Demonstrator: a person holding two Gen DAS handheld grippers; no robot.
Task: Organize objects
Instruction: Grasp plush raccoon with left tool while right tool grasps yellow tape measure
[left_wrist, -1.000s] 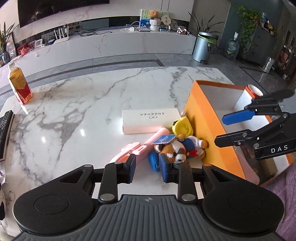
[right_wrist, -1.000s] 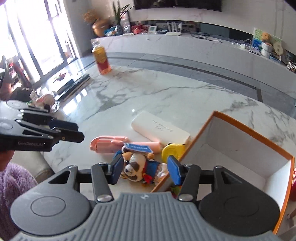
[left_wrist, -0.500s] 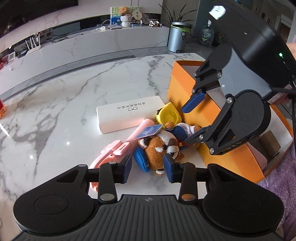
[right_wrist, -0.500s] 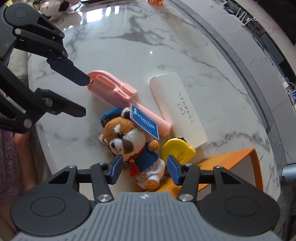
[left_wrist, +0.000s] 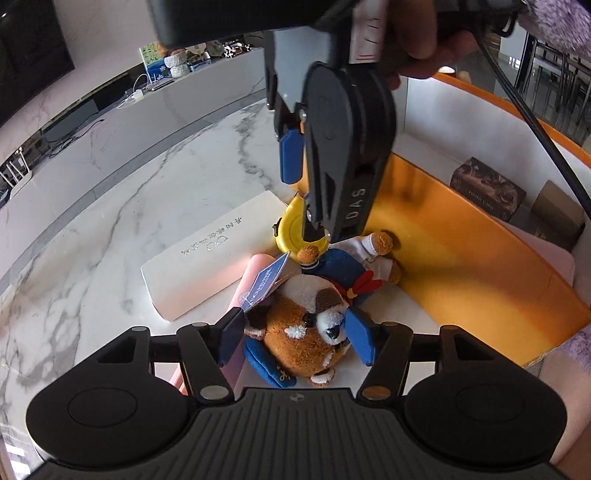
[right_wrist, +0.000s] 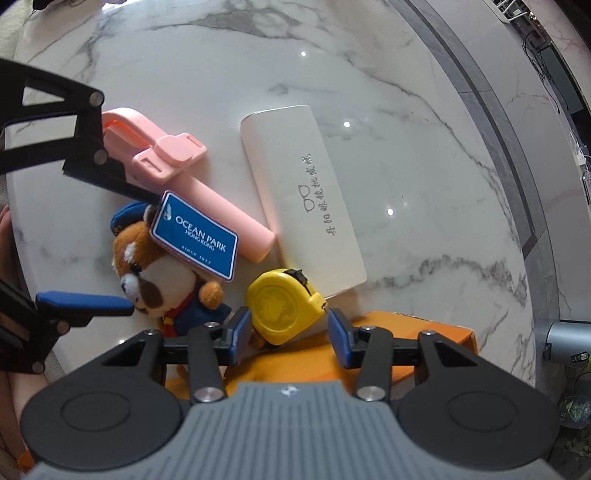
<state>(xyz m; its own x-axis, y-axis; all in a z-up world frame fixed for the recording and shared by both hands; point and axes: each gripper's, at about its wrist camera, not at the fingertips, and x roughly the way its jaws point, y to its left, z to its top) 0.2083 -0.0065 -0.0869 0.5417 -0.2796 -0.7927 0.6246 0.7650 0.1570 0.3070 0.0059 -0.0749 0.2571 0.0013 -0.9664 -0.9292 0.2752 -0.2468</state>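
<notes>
A plush red panda with a blue tag lies on the marble table beside the orange box. My left gripper is open, its pads on either side of the plush's head. My right gripper is open, pointing down with its pads either side of the yellow tape measure; it also shows in the left wrist view. A pink lint roller and a white glasses case lie next to them.
The orange box holds a dark patterned box and a brown carton. A grey bin stands beyond the table edge. A long white TV console runs behind the table.
My left gripper has come forward and down until its pads flank the plush's head. My right gripper has shifted from the plush to over the yellow tape measure.
</notes>
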